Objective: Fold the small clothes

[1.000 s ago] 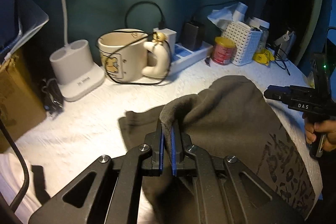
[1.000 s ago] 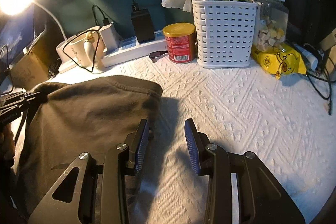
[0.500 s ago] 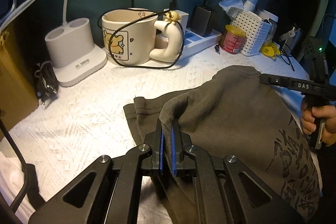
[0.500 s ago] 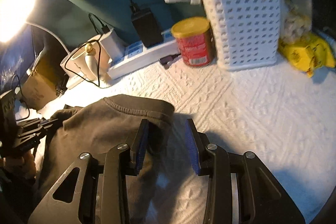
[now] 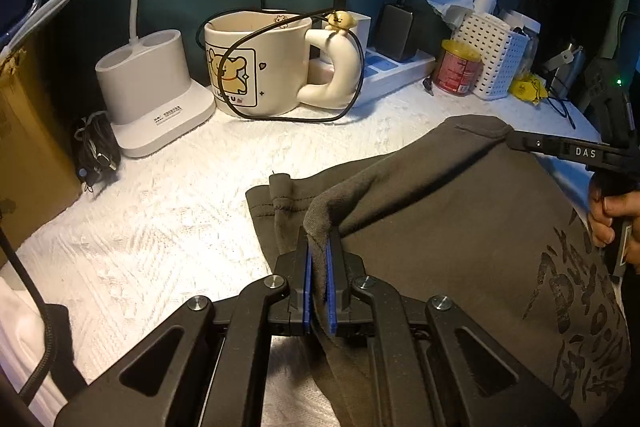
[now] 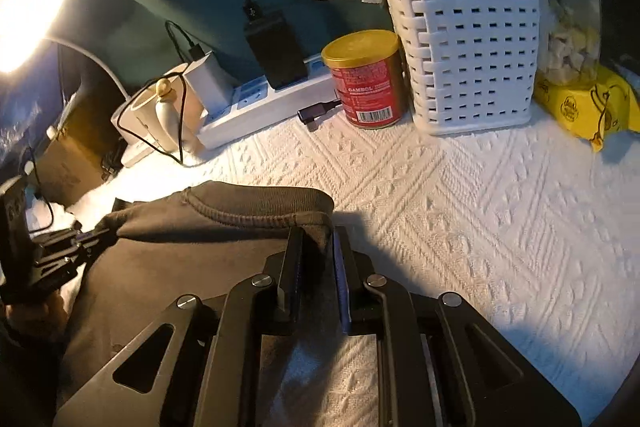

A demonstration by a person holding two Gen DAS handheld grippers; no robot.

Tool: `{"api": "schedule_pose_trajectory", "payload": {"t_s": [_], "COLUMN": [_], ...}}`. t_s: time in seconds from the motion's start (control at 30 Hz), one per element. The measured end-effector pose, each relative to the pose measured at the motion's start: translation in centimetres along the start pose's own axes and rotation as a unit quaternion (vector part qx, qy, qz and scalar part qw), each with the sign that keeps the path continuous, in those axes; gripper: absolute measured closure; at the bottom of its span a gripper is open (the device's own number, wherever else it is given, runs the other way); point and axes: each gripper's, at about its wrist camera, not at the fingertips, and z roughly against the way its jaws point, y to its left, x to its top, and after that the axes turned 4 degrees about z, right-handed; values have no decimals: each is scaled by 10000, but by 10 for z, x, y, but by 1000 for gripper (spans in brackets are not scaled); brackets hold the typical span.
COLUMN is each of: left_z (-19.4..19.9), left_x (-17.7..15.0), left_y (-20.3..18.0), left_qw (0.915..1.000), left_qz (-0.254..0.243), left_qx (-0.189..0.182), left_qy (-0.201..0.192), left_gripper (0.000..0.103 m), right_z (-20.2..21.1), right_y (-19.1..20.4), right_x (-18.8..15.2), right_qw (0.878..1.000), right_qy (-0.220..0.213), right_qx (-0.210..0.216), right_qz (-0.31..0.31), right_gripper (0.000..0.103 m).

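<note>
Compared with one second ago, the jaws of the right gripper [image 6: 316, 259] stand much narrower and are closing on the hemmed corner of the dark grey-brown cotton garment [image 6: 192, 255]; before, this corner lay only beside its left finger, and now the cloth is between the blue pads. The left gripper [image 5: 319, 267] is as before: almost fully closed, pinching a raised fold of the same garment [image 5: 460, 227] in the lower middle of the frame. In the left wrist view the cream ceramic mug with a bear picture [image 5: 256, 63] and the white plastic lamp base [image 5: 156, 95] appear larger and lower than earlier. The garment lies on the white textured table cover [image 6: 460, 207], filling the lower right of the left view and the lower left of the right view. Only the left view shows the dark printed pattern [image 5: 576, 311] on the cloth, at the right edge, and a hand [image 5: 608, 215] holding the handle of the right gripper. Only the right view shows clearly the red tin can with a gold lid [image 6: 366, 79], the white woven plastic basket [image 6: 468, 51] touching it, the yellow bag [image 6: 580, 103] at the right, and the bright lamp light [image 6: 28, 19] in the upper left.
</note>
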Motion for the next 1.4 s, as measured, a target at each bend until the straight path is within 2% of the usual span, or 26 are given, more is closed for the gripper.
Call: {"api": "schedule_pose_trajectory", "payload": {"t_s": [0.03,0.13,0.27,0.53,0.97,1.03,1.1,1.23,1.4], "left_z": [-1,1,13,44,82,88,94,105,111], "left_x": [1,3,5,-4,-36,-43,-49,-60,-78], "left_y": [3,7,8,4,-29,-34,-37,-46,-64], "left_qw": [10000,9995,9993,9991,9995,9994,9991,9986,9994], "left_qz": [83,242,367,395,309,314,356,411,170], "left_qx": [-24,-89,1,140,-58,-102,-133,-234,-284], "left_qy": [50,172,92,-62,-103,-127,-205,-248,-121], "left_gripper": [94,93,92,92,91,77,69,69,68], "right_z": [-1,0,9,42,86,91,98,110,122], "right_y": [1,3,8,9,32,34,37,41,48], "right_x": [0,1,-2,-16,-47,-53,-58,-68,-83], "right_qw": [10000,9999,9995,9995,9995,9995,9995,9994,9993], "right_qy": [26,65,91,17,10,11,15,5,59], "right_qx": [-21,-75,-228,-288,-143,-137,-133,-126,-120], "right_qz": [18,35,173,148,270,284,296,308,354], "right_gripper": [86,86,80,79,79,79,79,79,79]}}
